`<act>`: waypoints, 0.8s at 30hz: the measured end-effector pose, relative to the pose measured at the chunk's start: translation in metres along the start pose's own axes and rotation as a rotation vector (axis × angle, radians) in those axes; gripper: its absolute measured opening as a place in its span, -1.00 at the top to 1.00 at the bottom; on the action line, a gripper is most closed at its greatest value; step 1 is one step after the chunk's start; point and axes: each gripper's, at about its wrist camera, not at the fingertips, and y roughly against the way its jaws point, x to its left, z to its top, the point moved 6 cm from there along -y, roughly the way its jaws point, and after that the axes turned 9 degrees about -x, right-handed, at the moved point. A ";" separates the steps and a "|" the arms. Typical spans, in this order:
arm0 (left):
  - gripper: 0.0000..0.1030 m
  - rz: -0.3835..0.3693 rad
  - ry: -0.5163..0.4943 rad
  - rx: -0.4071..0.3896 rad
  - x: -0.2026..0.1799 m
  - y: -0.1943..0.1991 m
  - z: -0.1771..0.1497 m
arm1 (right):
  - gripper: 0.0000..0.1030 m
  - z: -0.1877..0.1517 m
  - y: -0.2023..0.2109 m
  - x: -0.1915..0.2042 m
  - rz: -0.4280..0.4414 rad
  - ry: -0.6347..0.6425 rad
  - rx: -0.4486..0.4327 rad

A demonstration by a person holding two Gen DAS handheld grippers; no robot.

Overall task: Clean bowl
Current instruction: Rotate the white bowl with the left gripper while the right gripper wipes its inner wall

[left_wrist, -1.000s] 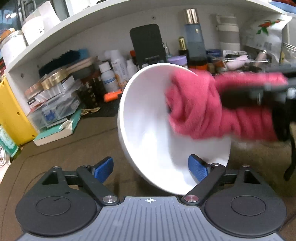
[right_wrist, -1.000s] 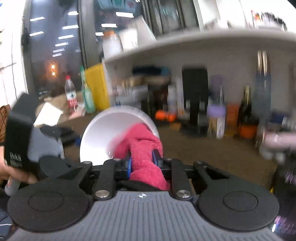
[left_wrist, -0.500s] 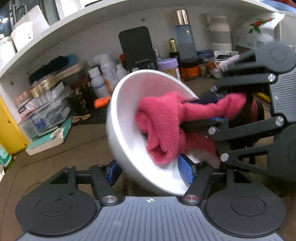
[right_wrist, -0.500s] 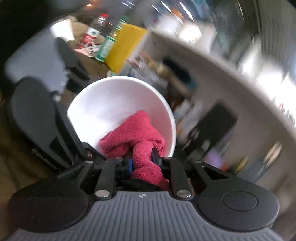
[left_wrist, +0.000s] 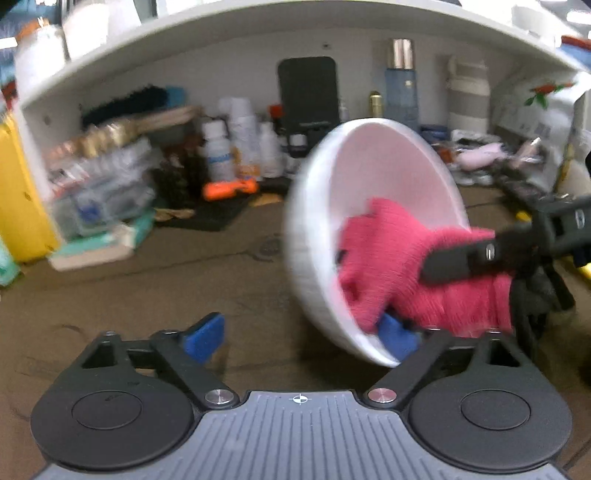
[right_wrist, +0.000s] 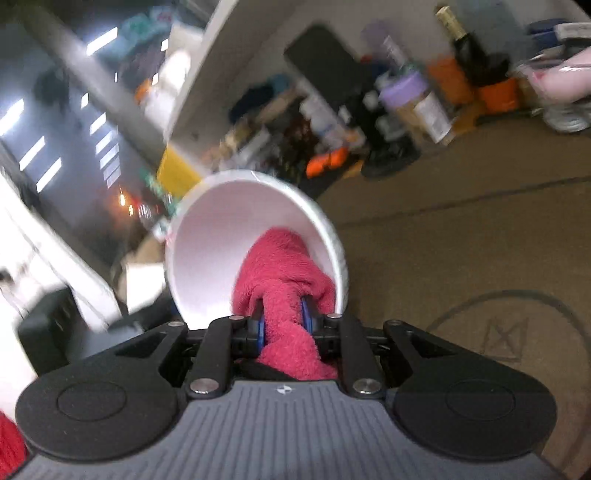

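Observation:
The white bowl (left_wrist: 388,166) is tipped on its side with its mouth facing right, blurred by motion. Its lower rim sits against the right blue pad (left_wrist: 397,338) of my left gripper (left_wrist: 301,336). The left pad (left_wrist: 205,336) stands apart from the bowl wall as the jaws are closing. A red cloth (left_wrist: 399,251) is pushed into the bowl's lower half. My right gripper (right_wrist: 283,321) is shut on the red cloth (right_wrist: 284,266) and points into the bowl (right_wrist: 214,251); its black finger (left_wrist: 461,258) reaches in from the right in the left wrist view.
A white shelf (left_wrist: 258,33) spans the back, with bottles (left_wrist: 218,155), a black slab (left_wrist: 308,92) and a tall blue bottle (left_wrist: 400,88) crowded beneath it. A yellow box (left_wrist: 18,206) stands at the left. A brown mat (left_wrist: 166,288) covers the table.
The bowl has slid from between the left gripper's pads over to its right pad, and those jaws have narrowed. The right gripper has rolled, and the cloth has swept down to the bowl's lower part.

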 end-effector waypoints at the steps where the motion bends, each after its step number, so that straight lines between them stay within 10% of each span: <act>1: 0.25 -0.012 0.004 -0.001 -0.003 -0.001 0.001 | 0.63 0.003 0.006 0.004 -0.006 0.026 -0.024; 8: 0.57 -0.012 -0.055 0.010 0.003 0.006 0.009 | 0.63 0.022 0.034 0.025 -0.007 0.167 -0.160; 19: 0.65 0.081 -0.402 0.075 0.005 0.028 0.026 | 0.64 -0.073 -0.011 0.133 -0.226 1.512 -0.129; 24: 0.56 0.088 -0.428 0.054 0.001 0.029 0.024 | 0.63 -0.092 -0.050 0.096 -0.391 1.746 -0.002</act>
